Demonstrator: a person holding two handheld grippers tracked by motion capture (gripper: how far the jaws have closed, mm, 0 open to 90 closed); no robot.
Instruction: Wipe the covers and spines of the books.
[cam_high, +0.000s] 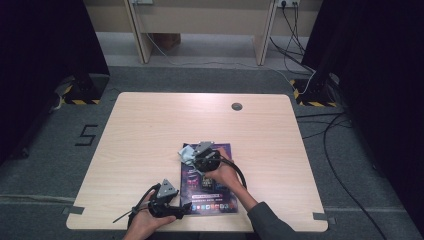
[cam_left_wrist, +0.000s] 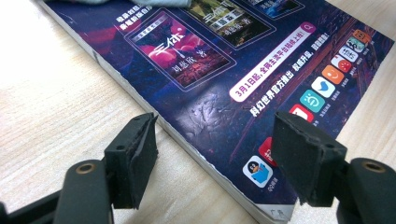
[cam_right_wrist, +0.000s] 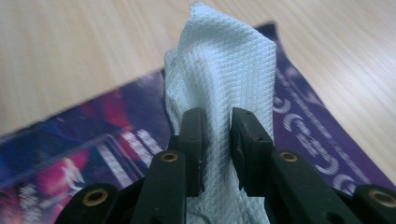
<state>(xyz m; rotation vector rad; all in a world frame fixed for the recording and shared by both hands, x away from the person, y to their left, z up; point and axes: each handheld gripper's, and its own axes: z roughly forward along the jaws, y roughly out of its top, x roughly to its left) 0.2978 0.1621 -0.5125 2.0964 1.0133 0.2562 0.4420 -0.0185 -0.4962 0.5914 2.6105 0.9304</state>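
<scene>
Your right gripper (cam_right_wrist: 217, 140) is clamped on a pale blue wiping cloth (cam_right_wrist: 222, 70), the textured fabric pinched between the two black pads and standing up ahead of them. Under it lies the magazine (cam_right_wrist: 70, 149), purple cover up, its far corner just past the cloth.

Your left gripper (cam_left_wrist: 212, 149) stands with its jaws apart and nothing pressed between them; the near corner of the magazine (cam_left_wrist: 224, 93) sits in the gap, one jaw over bare wood, the other over the cover. That view gives you the writing: a pink banner beginning "3月1日起", a white line of Chinese under it, a row of app icons along the edge with the penguin QQ icon nearest your jaws, and book-cover panels farther ahead. The right gripper view blurs all that print but shows the cloth's weave.

From the high view, your right gripper (cam_high: 204, 156) sits at the magazine's (cam_high: 220, 205) far end with the cloth (cam_high: 187, 153) beside it, your left gripper (cam_high: 167, 197) at its near left edge. The wooden table (cam_high: 140, 130) carries a round grommet (cam_high: 236, 106) well beyond both grippers.
</scene>
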